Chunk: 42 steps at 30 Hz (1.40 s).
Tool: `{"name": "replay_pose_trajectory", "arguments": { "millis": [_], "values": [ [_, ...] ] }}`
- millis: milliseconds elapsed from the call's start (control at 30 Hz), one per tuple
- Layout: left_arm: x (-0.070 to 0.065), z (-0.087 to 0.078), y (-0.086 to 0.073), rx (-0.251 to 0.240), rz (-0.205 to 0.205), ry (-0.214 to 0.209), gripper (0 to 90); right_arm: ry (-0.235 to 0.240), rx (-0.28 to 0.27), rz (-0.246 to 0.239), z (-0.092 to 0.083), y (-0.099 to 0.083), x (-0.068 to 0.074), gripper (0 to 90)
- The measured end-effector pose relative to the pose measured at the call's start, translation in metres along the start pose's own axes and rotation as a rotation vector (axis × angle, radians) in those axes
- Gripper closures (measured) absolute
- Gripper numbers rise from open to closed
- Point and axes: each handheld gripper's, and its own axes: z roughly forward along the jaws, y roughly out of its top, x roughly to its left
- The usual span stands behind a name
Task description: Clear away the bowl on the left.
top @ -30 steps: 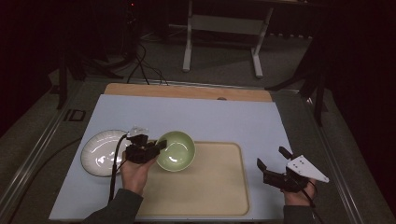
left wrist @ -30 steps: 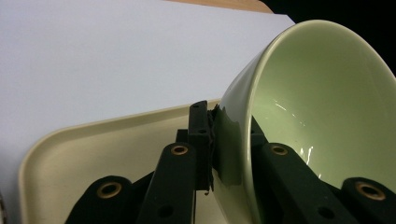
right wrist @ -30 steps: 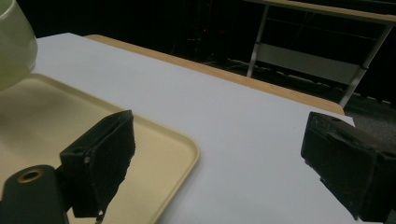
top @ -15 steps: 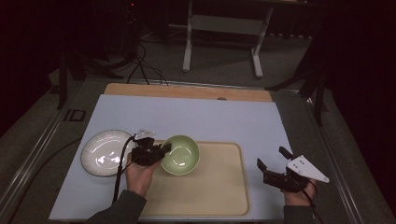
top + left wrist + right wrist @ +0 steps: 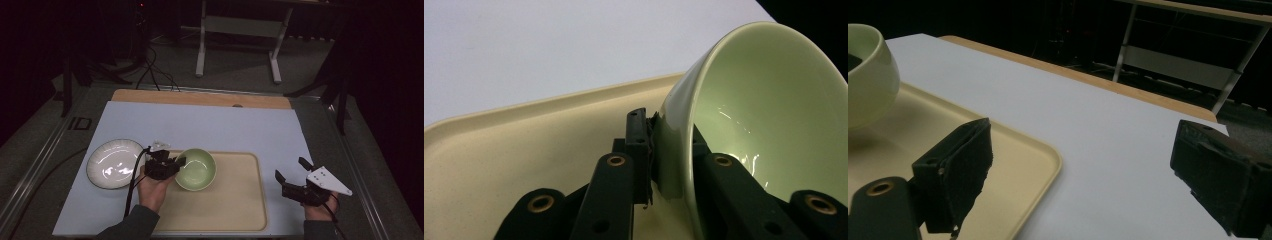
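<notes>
A pale green bowl (image 5: 196,169) sits over the left part of the cream tray (image 5: 235,200). My left gripper (image 5: 176,165) is shut on the green bowl's left rim, one jaw outside the wall and one inside, as the left gripper view shows on the bowl (image 5: 744,125). My right gripper (image 5: 293,176) rests at the tray's right edge, open, nothing between its pads (image 5: 965,165). The bowl (image 5: 868,75) shows at the far left of the right gripper view, above the tray (image 5: 1013,165).
A white plate (image 5: 114,163) lies on the light blue mat (image 5: 210,125) left of the tray. A wooden strip (image 5: 200,98) runs along the table's far edge. Behind it stand a metal frame (image 5: 240,40) and cables on the floor.
My left gripper has carried the green bowl a little to the right and toward me, farther over the tray. The right gripper has stayed in place.
</notes>
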Motion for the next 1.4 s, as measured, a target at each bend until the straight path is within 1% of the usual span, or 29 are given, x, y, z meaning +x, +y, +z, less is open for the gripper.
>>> {"name": "replay_pose_trajectory", "arguments": {
  "millis": [700,1000,1167,1233,1400],
  "values": [
    [-0.004,0.016,-0.011,0.061,0.024,0.014,81.7,0.000,-0.002,0.001,-0.001,0.000,0.000,9.5],
    [-0.003,0.021,-0.017,0.095,0.011,0.001,81.7,-0.002,-0.006,0.004,-0.002,0.000,-0.001,9.5],
    [-0.003,0.022,-0.021,0.113,0.008,0.007,81.4,-0.004,-0.007,0.004,-0.002,0.000,-0.001,9.5],
    [-0.001,0.022,-0.022,0.116,-0.005,0.001,81.5,-0.004,-0.007,0.005,-0.002,0.000,-0.001,9.5],
    [-0.001,0.021,-0.024,0.126,-0.012,-0.006,81.6,-0.005,-0.005,0.005,-0.002,0.000,-0.001,9.5]
  ]
}}
